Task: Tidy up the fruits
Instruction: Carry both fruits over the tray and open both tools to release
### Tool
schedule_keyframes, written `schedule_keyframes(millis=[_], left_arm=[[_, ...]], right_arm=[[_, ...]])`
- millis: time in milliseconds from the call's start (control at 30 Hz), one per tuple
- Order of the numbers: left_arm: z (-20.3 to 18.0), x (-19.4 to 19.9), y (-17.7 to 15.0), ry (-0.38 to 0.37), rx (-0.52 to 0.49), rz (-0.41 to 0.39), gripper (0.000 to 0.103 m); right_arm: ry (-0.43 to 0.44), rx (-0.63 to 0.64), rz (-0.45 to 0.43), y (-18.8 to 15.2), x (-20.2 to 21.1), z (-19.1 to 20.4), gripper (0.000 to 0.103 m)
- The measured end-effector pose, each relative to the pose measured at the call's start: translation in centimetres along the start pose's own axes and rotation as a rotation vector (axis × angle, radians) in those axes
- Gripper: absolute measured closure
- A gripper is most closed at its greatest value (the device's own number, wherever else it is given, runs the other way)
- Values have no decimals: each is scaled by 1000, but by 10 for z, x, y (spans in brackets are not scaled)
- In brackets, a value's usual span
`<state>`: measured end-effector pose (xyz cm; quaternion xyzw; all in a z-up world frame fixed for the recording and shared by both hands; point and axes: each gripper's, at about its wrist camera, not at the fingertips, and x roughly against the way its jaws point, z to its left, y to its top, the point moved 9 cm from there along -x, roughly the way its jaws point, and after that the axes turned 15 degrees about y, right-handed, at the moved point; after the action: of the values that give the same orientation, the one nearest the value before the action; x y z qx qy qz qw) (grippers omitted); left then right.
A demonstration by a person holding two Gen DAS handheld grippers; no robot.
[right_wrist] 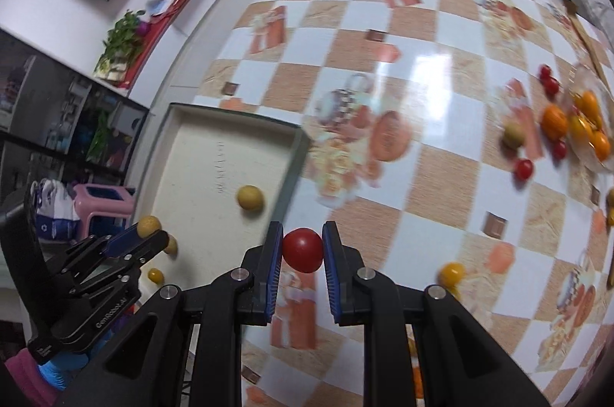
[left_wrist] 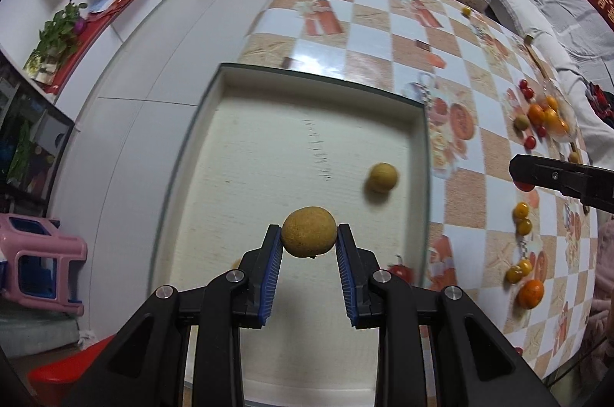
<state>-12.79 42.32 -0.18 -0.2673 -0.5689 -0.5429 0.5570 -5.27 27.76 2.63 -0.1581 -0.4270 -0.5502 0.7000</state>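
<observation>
Checkered tablecloth [right_wrist: 383,215] covers the table. A shallow cream tray [left_wrist: 230,146] sits at the cloth's left edge; one brown longan [left_wrist: 382,177] lies loose inside it, near its right wall. Left gripper [left_wrist: 309,234], above the tray, is clamped on a second longan [left_wrist: 309,231] held between its blue pads. Right gripper [right_wrist: 302,249], over the cloth just right of the tray, pinches a cherry tomato [right_wrist: 302,249]. Oranges [right_wrist: 554,121] and cherry tomatoes [right_wrist: 524,169] lie scattered well right of the tray.
</observation>
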Motion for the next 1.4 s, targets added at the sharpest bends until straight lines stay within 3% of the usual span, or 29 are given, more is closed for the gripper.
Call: schedule_keyframes(millis=[300,600,1000,1133,1200,1267,1300,1367,1400], left_arm=[[24,-42,25,55,14,18,73],[24,-74,32,85,-19,49,73],[23,-80,28,98,-40,67,73],[21,-78,25,85,-41,74,73],[22,-77,24,78,-45,76,73],[22,-74,22,78,-52,69,72],[23,-73,22,79,-54,68,69],[26,-67,22,92,-41,45,22],[29,-63,24,96,-33,22,21]], right_arm=[[41,21,71,28,-63,33,80],[-27,20,110,45,-104,19,80],[-91,31,183,41,-131,8,78],[-69,28,178,42,-128,10,68],[-47,34,148,45,-124,17,54],[-34,50,126,47,-117,23,26],[-41,62,112,48,-112,25,22],[-29,65,89,49,-105,30,22],[-23,57,79,50,-101,30,22]])
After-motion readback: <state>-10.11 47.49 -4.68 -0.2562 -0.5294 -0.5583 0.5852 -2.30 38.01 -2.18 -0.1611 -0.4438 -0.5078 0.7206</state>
